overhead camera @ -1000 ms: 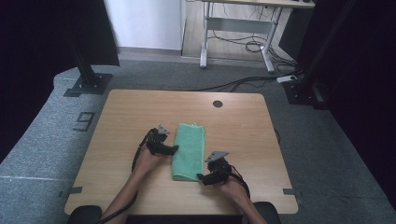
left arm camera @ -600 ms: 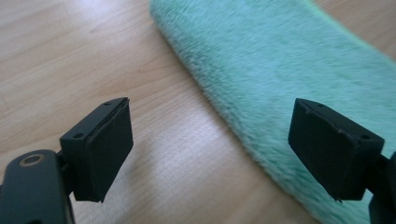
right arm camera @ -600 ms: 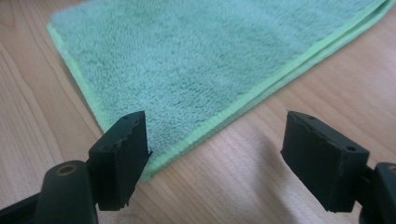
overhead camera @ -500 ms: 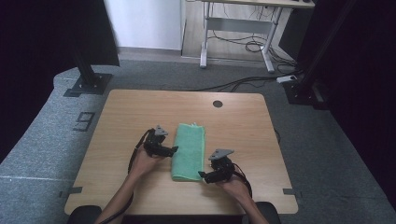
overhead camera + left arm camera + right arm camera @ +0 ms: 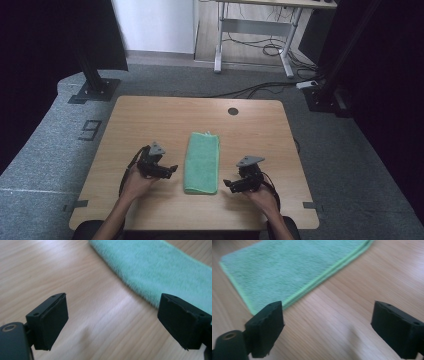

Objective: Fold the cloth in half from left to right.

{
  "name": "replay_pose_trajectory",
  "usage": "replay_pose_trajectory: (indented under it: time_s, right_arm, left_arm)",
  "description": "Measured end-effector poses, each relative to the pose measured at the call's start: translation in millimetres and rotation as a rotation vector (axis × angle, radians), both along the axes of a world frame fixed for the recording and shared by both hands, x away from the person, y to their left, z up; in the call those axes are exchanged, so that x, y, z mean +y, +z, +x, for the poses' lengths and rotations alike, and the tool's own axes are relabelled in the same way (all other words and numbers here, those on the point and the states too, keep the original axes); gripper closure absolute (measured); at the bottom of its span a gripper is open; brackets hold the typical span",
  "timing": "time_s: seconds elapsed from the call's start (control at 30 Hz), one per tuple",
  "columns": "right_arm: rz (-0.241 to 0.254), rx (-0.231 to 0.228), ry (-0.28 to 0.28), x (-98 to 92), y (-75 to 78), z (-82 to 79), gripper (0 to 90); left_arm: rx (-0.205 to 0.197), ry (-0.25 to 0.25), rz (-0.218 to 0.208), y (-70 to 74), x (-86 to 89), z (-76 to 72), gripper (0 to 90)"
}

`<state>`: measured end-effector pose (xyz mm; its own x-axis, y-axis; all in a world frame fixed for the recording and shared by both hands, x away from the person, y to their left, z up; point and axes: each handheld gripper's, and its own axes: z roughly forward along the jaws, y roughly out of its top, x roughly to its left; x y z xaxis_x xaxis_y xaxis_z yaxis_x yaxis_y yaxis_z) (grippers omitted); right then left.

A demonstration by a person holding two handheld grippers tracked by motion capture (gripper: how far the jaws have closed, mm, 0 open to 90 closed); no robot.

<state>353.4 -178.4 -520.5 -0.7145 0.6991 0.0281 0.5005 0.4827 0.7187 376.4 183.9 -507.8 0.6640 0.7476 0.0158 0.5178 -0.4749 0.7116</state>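
On bench (image 5: 150,120), folded towel (image 5: 202,162) between both released grippers, left (image 5: 172,168), right (image 5: 227,183); probably pinch long edges evenly, lift together.

You are looking down on a light wooden rectangular table (image 5: 150,120) with rounded corners and a round black cable hole (image 5: 233,111) near its far edge. It stands on grey speckled carpet (image 5: 350,165) marked with a dark numeral 9 (image 5: 90,130). Black metal stands (image 5: 92,80) flank the table against dark curtains. Beyond, you see a white wall (image 5: 155,25), a grey-legged desk (image 5: 260,25) and loose black cables (image 5: 260,50) on the wooden floor.
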Motion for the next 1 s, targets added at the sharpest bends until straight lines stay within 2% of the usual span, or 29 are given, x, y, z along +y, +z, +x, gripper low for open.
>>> replay_pose_trajectory:
  time_s: [0.07, 0.17, 0.27, 0.5, 0.73, 0.83, 0.93, 1.0]
  right_arm:
    - [-0.008, -0.006, -0.03, -9.0, 0.2, 0.5, 4.9]
    - [-0.011, -0.012, -0.047, -15.1, -1.1, 0.7, 4.1]
    - [-0.027, -0.011, -0.083, -27.3, -6.0, 2.3, 2.8]
    - [-0.059, -0.017, -0.122, -41.0, -15.0, 5.2, 0.0]
    - [-0.078, -0.005, -0.134, -47.3, -25.8, 7.4, 0.0]
    - [-0.075, 0.001, -0.134, -48.9, -29.5, 8.4, 0.0]
    - [-0.065, 0.006, -0.134, -49.8, -31.7, 9.0, 0.0]
    - [-0.048, 0.014, -0.135, -50.8, -32.8, 9.5, 0.0]
  left_arm:
    - [-0.001, 0.005, 0.004, -1.6, 6.4, -5.0, 8.0]
    - [-0.002, 0.016, -0.004, -4.8, 15.3, -10.6, 6.7]
    - [-0.002, 0.027, 0.01, -10.3, 23.2, -14.8, 3.2]
    - [0.014, 0.029, 0.049, -22.7, 33.0, -20.9, 0.0]
    - [0.045, 0.038, 0.045, -32.8, 39.4, -19.3, 0.0]
    - [0.058, 0.043, 0.055, -37.8, 41.7, -18.1, 0.0]
    - [0.069, 0.046, 0.033, -40.7, 43.3, -16.6, 0.0]
    - [0.068, 0.047, 0.032, -40.8, 43.1, -16.4, 0.0]
